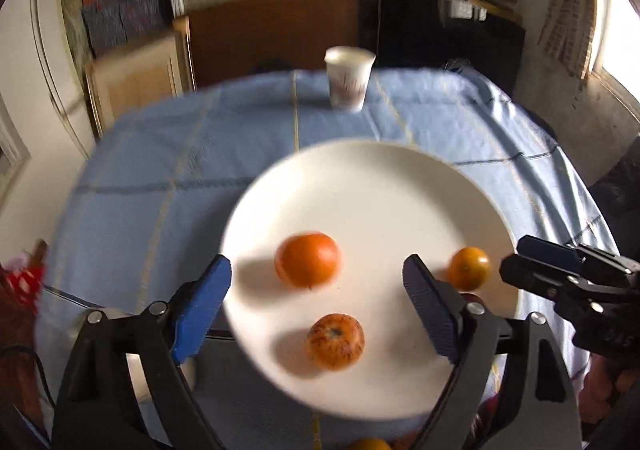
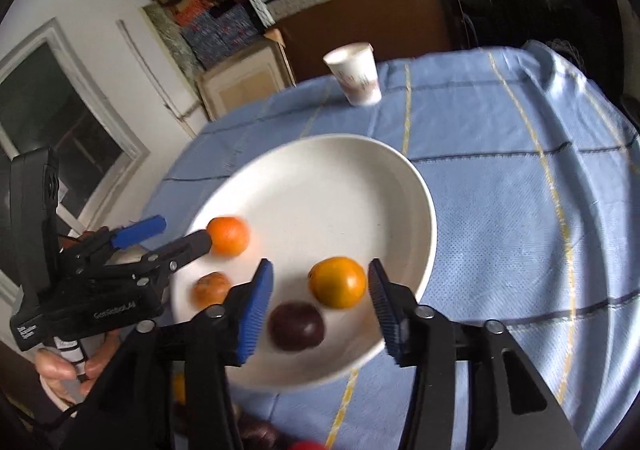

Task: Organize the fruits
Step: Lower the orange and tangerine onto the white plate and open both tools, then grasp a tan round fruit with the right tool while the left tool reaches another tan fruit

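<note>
A white plate (image 1: pixel 360 185) lies on the blue tablecloth and also shows in the right wrist view (image 2: pixel 320 185). On it are an orange (image 1: pixel 308 260), a streaked orange fruit (image 1: pixel 335 341), a yellow-orange fruit (image 1: pixel 469 268) and a dark purple fruit (image 2: pixel 296 326). My left gripper (image 1: pixel 316 306) is open and empty above the plate's near side. My right gripper (image 2: pixel 320 306) is open and empty, with the yellow-orange fruit (image 2: pixel 338 282) and the dark fruit between its blue pads. Each gripper shows in the other's view: the right one (image 1: pixel 560 274) and the left one (image 2: pixel 160 238).
A white paper cup (image 1: pixel 349 78) stands at the far edge of the table (image 1: pixel 160 153). More fruit peeks in at the bottom edge (image 1: pixel 370 444) near the plate. Shelves, boxes and a cabinet stand behind the table. A red packet (image 1: pixel 24 282) lies at far left.
</note>
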`<state>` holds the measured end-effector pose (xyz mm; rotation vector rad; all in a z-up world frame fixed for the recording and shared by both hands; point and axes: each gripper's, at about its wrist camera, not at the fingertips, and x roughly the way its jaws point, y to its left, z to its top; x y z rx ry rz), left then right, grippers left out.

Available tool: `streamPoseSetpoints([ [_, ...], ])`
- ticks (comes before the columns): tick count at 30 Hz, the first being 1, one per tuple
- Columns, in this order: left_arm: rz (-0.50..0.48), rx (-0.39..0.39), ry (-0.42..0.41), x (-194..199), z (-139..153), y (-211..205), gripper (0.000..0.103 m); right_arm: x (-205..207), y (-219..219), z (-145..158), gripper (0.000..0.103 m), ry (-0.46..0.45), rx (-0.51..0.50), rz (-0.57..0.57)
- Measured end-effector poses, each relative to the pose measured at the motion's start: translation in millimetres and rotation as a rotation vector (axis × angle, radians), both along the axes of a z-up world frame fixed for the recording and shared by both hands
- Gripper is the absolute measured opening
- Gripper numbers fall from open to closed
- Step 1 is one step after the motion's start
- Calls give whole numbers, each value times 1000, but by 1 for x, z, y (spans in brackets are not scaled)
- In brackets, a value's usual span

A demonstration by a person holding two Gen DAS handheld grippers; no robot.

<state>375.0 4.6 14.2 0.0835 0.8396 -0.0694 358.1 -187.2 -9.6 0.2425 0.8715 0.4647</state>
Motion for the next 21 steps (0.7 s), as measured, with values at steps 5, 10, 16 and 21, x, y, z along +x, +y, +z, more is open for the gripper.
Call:
streamPoseSetpoints([
  [5,-4,20,-98,-53,26,-8,92,-59,-13,22,61,-97,42,15],
  [10,-25,53,-158,-113,40,-18,94,-121,-25,34,68,-166,50,18],
  [16,-23,-38,-150,-189,28,-2,98,-210,-44,30,83,-259,20,-6],
  [21,21,-79,-140,-238,-15,14,98,-246,-46,3,88,-213,-100,-38],
])
